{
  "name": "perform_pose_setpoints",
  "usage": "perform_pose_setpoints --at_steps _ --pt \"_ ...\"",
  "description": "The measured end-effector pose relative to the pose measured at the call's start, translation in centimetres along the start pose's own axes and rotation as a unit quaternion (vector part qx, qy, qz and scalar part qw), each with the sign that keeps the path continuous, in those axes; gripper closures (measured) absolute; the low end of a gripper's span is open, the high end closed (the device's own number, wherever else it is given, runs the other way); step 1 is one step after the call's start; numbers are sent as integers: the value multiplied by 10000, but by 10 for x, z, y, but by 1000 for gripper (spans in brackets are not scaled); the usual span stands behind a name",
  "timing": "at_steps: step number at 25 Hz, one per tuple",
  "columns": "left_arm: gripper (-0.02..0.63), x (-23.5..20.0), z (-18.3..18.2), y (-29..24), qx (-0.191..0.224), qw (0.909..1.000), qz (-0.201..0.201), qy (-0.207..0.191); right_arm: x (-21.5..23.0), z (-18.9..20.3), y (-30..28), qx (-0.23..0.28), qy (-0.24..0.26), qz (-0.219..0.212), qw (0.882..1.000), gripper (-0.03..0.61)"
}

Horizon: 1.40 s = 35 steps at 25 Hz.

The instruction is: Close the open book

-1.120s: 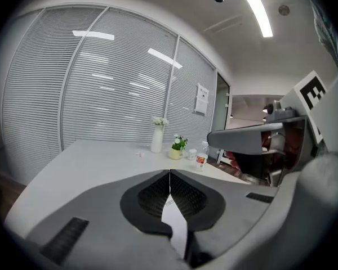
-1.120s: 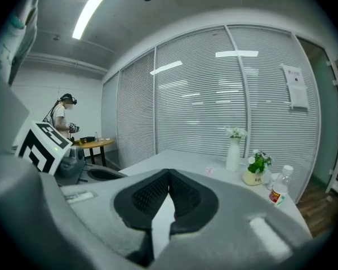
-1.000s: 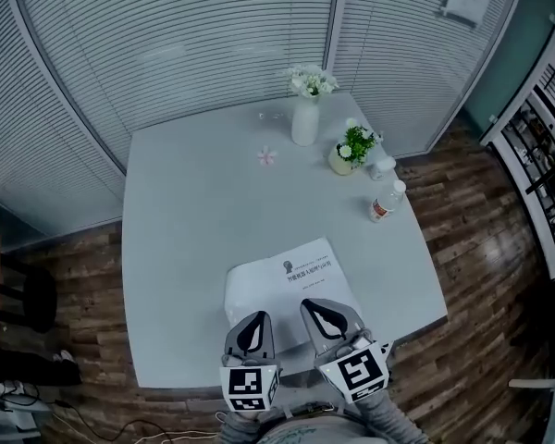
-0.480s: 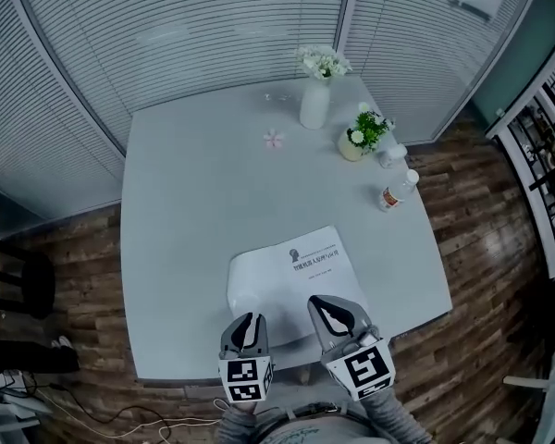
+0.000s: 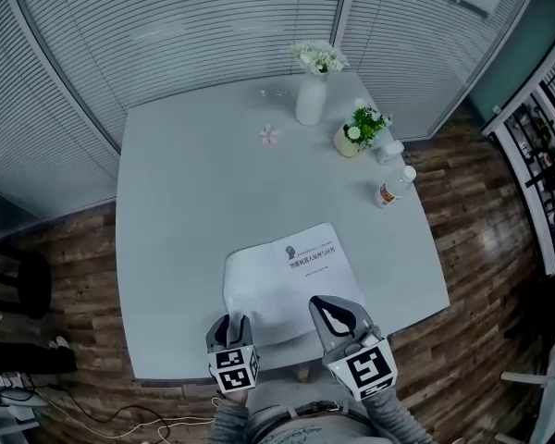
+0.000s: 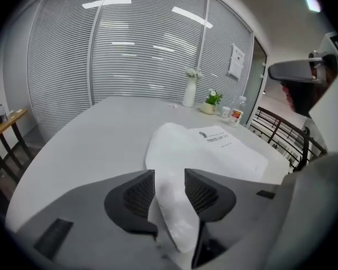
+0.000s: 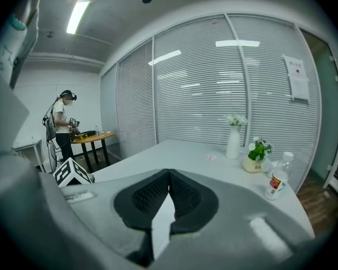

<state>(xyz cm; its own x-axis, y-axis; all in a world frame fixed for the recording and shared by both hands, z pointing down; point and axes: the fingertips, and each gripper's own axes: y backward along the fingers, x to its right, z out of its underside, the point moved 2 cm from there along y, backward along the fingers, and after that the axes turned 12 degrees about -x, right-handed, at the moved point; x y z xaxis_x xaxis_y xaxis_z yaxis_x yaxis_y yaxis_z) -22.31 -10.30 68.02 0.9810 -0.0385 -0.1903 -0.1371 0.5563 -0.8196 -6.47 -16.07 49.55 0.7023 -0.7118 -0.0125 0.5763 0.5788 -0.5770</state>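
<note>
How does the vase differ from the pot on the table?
The vase is tall, slim and white; the pot is short, round and yellowish. The vase holds white flowers; the pot holds a leafy green plant with white blooms. Both stand upright on the table, at its far side.

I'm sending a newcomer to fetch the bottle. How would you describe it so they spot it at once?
Find the pale table, then its right edge, near the white vase and the small potted plant. The bottle stands there upright: clear plastic, white cap, and the only red label among them.
</note>
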Motion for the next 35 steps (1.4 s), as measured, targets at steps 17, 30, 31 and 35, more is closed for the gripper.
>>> perform_pose_setpoints --at_steps 17,30,31,35 --pt "480 -11 23 -31 -701 9940 440 721 10 -1 13 -133 -180 217 9995 577" --pt "565 16 3 -28 -621 9942 794 379 23 -5 20 38 -148 361 9992 577" --pt "565 20 1 -28 -605 9943 815 329 24 -7 21 45 -164 351 9992 577" --pt "565 34 -9 -26 -525 9945 889 188 29 -10 26 88 -236 350 9991 577"
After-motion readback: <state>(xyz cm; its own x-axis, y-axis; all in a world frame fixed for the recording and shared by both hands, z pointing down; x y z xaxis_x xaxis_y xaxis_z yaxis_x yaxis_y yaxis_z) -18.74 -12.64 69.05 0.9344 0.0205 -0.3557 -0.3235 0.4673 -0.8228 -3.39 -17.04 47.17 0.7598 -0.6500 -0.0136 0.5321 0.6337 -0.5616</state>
